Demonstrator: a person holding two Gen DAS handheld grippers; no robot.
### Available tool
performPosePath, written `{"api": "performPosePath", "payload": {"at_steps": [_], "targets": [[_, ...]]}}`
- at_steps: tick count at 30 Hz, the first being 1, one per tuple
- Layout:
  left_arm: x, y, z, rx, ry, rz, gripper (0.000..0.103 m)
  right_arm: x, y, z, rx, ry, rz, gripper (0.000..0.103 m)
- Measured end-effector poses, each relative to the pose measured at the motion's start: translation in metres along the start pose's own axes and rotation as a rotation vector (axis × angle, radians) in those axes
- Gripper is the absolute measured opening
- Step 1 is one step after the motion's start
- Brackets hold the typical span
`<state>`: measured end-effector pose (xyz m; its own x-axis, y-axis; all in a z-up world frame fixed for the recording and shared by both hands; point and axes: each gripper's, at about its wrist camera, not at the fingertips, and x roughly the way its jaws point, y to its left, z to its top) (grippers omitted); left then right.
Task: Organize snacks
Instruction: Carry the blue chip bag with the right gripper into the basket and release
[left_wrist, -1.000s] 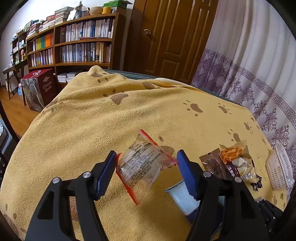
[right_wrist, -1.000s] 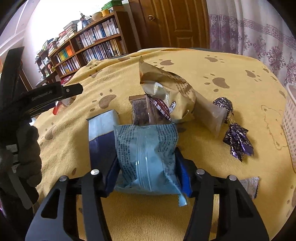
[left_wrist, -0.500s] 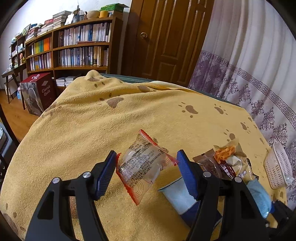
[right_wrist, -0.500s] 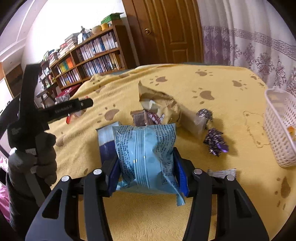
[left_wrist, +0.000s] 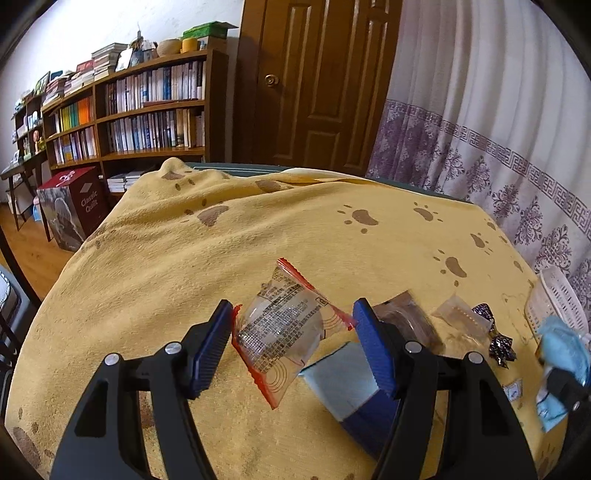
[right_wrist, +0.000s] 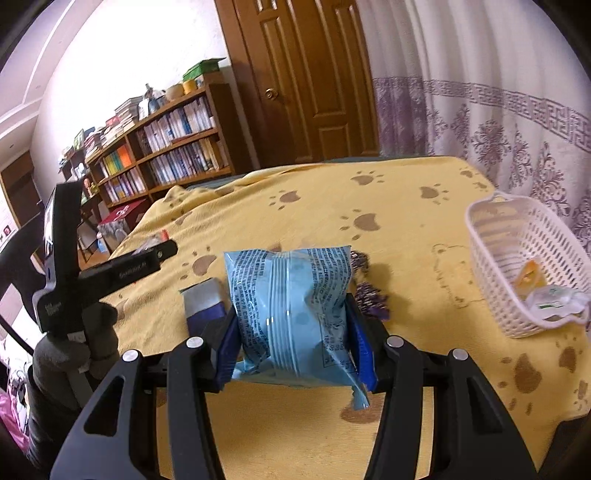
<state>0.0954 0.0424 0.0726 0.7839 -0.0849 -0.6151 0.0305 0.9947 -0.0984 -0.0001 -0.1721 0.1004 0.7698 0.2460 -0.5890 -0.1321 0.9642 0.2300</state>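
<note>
Right gripper (right_wrist: 293, 325) clamped on a pale blue snack bag (right_wrist: 291, 306), held up off the yellow paw-print blanket (right_wrist: 406, 229). Left gripper (left_wrist: 291, 347) spread wide around a clear red-edged packet (left_wrist: 286, 332) — whether the pads actually press it, cannot tell. Blanket draped over the whole surface, rumpled at the far edge, running out toward a wooden door (left_wrist: 314, 81), a packed bookshelf (left_wrist: 147, 110) on the left and a purple-patterned curtain (left_wrist: 498, 129) along the right. Red quilt box (left_wrist: 74, 206) down on the wooden floor by the blanket's far left corner. White plastic basket (right_wrist: 524, 266) close to the right edge, a couple of small packets already inside. Between the two claws — a flat blue-and-grey packet (left_wrist: 351, 387), a brown wrapper (left_wrist: 410, 321), a clear pouch (left_wrist: 461, 321) and shiny purple sweets (left_wrist: 496, 339) scattered near the front edge. From the right wrist view, blue bag blocking most of that pile; only the purple sweets peeking out beside it.
</note>
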Motion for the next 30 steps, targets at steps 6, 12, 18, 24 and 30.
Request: {"api": "performPosePath", "payload": {"at_steps": [6, 12, 18, 24, 30], "targets": [[-0.003, -0.010, -0.003, 0.028, -0.005, -0.010, 0.067, -0.013, -0.017, 0.004, 0.027, -0.028, -0.041, 0.053], [-0.004, -0.016, -0.004, 0.043, -0.005, -0.017, 0.067, -0.031, -0.042, 0.011, 0.057, -0.072, -0.107, 0.053], [-0.004, -0.020, -0.005, 0.049, -0.005, -0.020, 0.067, -0.052, -0.082, 0.021, 0.117, -0.116, -0.195, 0.053], [-0.004, -0.023, -0.008, 0.060, 0.000, -0.021, 0.067, -0.059, -0.125, 0.032, 0.184, -0.135, -0.260, 0.053], [-0.003, -0.025, -0.009, 0.069, 0.002, -0.023, 0.067, -0.045, -0.172, 0.043, 0.288, -0.099, -0.278, 0.053]]}}
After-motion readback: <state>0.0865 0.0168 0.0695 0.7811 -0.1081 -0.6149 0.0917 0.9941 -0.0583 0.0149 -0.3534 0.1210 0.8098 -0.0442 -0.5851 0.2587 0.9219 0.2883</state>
